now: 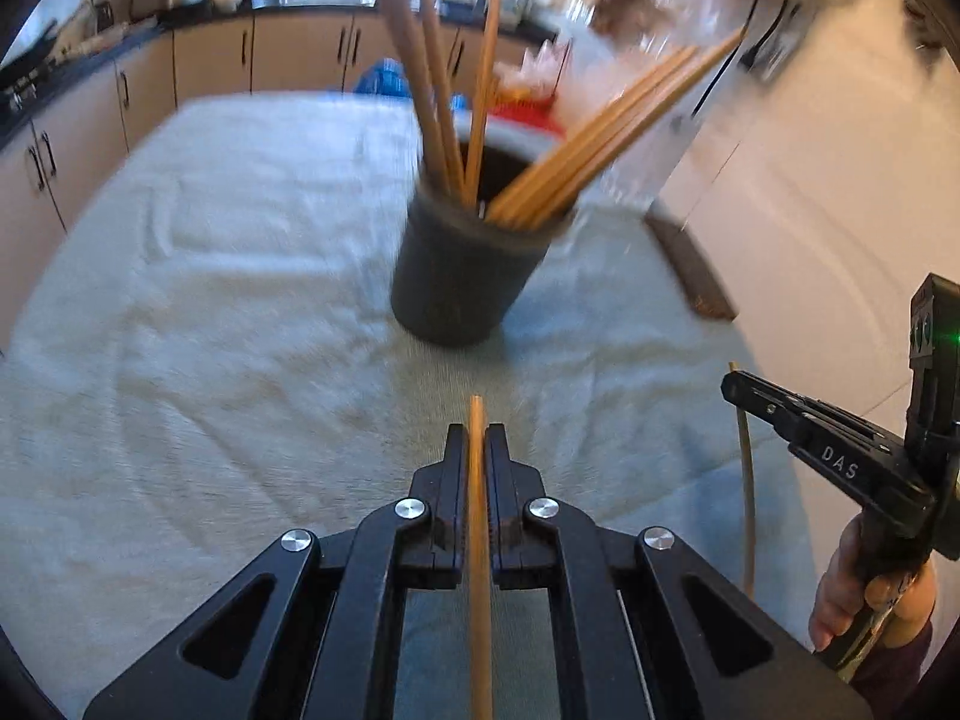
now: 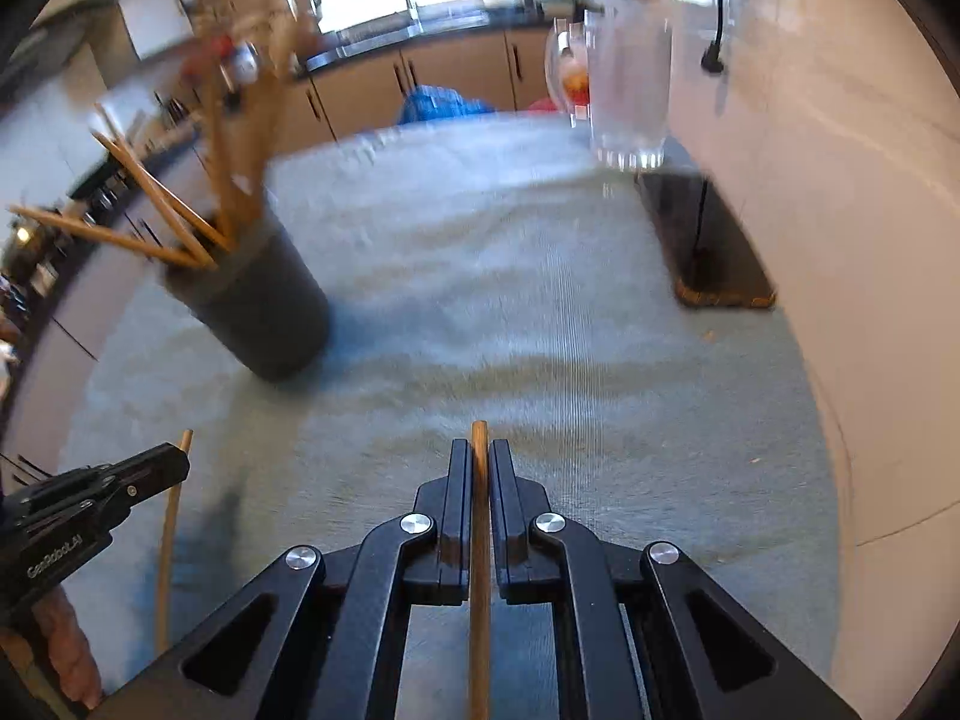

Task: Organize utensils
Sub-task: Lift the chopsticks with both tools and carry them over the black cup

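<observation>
A dark grey cylindrical holder point(image 1: 468, 264) stands on the towel-covered table, with several wooden chopsticks point(image 1: 432, 72) leaning out of it. It also shows at the left of the right wrist view point(image 2: 264, 306). My left gripper point(image 1: 477, 438) is shut on a wooden chopstick point(image 1: 478, 540), a short way in front of the holder. My right gripper point(image 2: 479, 450) is shut on another wooden chopstick point(image 2: 479, 570). Each gripper shows in the other's view, the right one point(image 1: 735, 387) with its chopstick point(image 1: 747, 480) and the left one point(image 2: 177, 459) with its chopstick point(image 2: 168, 540).
A pale towel point(image 1: 210, 300) covers the table. A clear glass point(image 2: 630, 90) and clear plastic packaging point(image 1: 660, 60) stand at the far right by the white wall. A dark board point(image 2: 708, 258) lies along the wall. Kitchen cabinets point(image 1: 288, 54) run behind.
</observation>
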Demonstrator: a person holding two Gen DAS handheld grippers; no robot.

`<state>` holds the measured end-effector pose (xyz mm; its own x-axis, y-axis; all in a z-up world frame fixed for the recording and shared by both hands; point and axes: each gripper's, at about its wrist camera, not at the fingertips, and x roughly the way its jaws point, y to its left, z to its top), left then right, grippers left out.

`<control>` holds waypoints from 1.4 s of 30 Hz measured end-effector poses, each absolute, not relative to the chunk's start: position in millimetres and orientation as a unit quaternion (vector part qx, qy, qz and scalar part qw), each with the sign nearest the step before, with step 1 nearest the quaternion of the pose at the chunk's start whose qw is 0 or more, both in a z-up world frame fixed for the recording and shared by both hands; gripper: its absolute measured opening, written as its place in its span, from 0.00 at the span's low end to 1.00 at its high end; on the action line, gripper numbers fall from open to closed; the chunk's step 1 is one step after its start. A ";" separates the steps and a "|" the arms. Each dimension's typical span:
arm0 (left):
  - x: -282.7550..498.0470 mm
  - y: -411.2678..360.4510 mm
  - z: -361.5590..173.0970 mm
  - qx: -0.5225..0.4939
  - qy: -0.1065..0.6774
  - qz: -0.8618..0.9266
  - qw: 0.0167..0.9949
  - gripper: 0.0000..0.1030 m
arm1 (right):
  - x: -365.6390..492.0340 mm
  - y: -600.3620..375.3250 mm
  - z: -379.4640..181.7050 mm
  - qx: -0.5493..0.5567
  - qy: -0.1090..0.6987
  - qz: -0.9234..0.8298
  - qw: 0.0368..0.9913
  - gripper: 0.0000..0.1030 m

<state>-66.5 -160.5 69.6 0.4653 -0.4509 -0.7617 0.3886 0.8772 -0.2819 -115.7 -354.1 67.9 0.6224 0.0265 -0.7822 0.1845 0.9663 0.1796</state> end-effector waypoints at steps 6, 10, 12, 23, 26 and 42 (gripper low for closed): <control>-112.0 -134.1 126.1 -0.041 0.370 -0.250 0.894 0.05 | -168.3 -338.1 127.8 0.118 0.354 -0.033 0.927 0.06; -145.4 -123.1 145.9 -0.027 0.328 -0.248 0.911 0.05 | -201.8 -322.7 149.7 0.107 0.321 -0.028 0.941 0.06; -163.4 -118.3 153.5 -0.015 0.306 -0.245 0.920 0.05 | -216.6 -312.0 158.2 0.093 0.307 -0.029 0.947 0.06; -220.8 -106.5 175.9 -0.003 0.254 -0.260 0.932 0.05 | -270.4 -282.9 188.9 0.061 0.260 -0.017 0.964 0.06; -222.4 -104.1 179.1 -0.006 0.249 -0.259 0.933 0.05 | -273.9 -279.5 192.8 0.053 0.252 -0.019 0.966 0.06; -202.8 -96.7 196.0 -0.001 0.244 -0.229 0.942 0.05 | -256.7 -269.5 204.2 0.047 0.242 -0.002 0.969 0.06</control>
<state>-202.8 -96.7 196.0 0.7764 -0.4316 -0.4592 0.4308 0.8953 -0.1132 -256.7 -269.5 204.2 0.8833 0.0197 -0.4684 0.0259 0.9955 0.0908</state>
